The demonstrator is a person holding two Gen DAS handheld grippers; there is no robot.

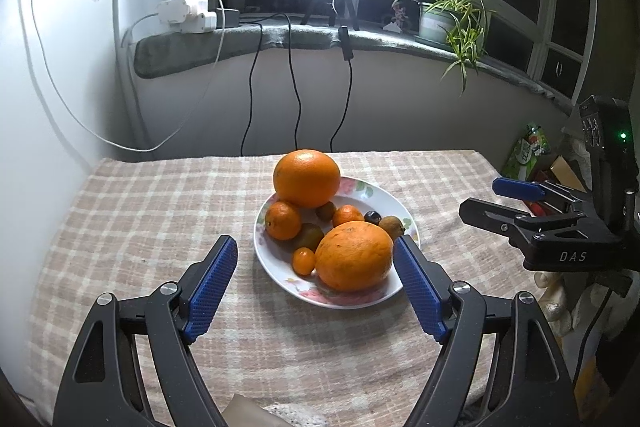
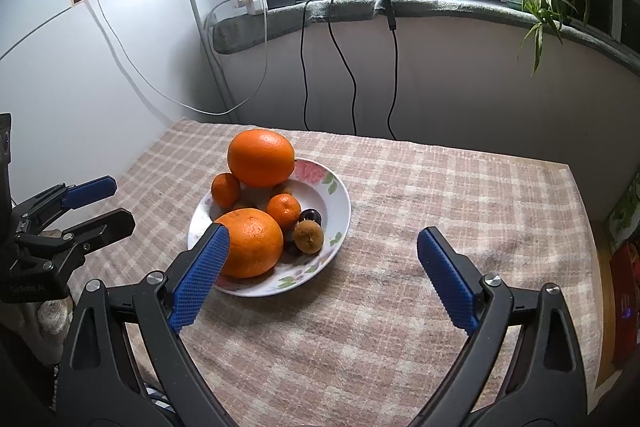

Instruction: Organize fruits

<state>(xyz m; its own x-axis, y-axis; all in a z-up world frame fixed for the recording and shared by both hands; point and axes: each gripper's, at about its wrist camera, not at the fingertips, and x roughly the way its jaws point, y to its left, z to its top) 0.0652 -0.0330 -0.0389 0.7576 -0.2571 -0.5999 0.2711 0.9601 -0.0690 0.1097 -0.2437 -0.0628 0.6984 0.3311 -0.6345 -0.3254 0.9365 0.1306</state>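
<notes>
A white flowered plate (image 1: 360, 301) (image 2: 340, 203) sits on the checked tablecloth and holds all the fruit: two large oranges (image 1: 354, 255) (image 1: 306, 178), small mandarins (image 1: 282, 220), a kumquat (image 1: 303, 260), a brown kiwi (image 2: 308, 236) and a dark plum (image 2: 310, 215). My left gripper (image 1: 316, 259) is open and empty, its fingers either side of the plate's near edge. My right gripper (image 2: 322, 251) is open and empty, just right of the plate; it also shows in the left wrist view (image 1: 496, 199).
The checked cloth (image 2: 440, 207) covers the table up to the wall. A windowsill behind holds a power strip (image 1: 188, 15), a lamp tripod (image 1: 332, 7) and a potted plant (image 1: 452, 15). Cables hang down the wall. Packages (image 1: 528, 151) lie off the table's right edge.
</notes>
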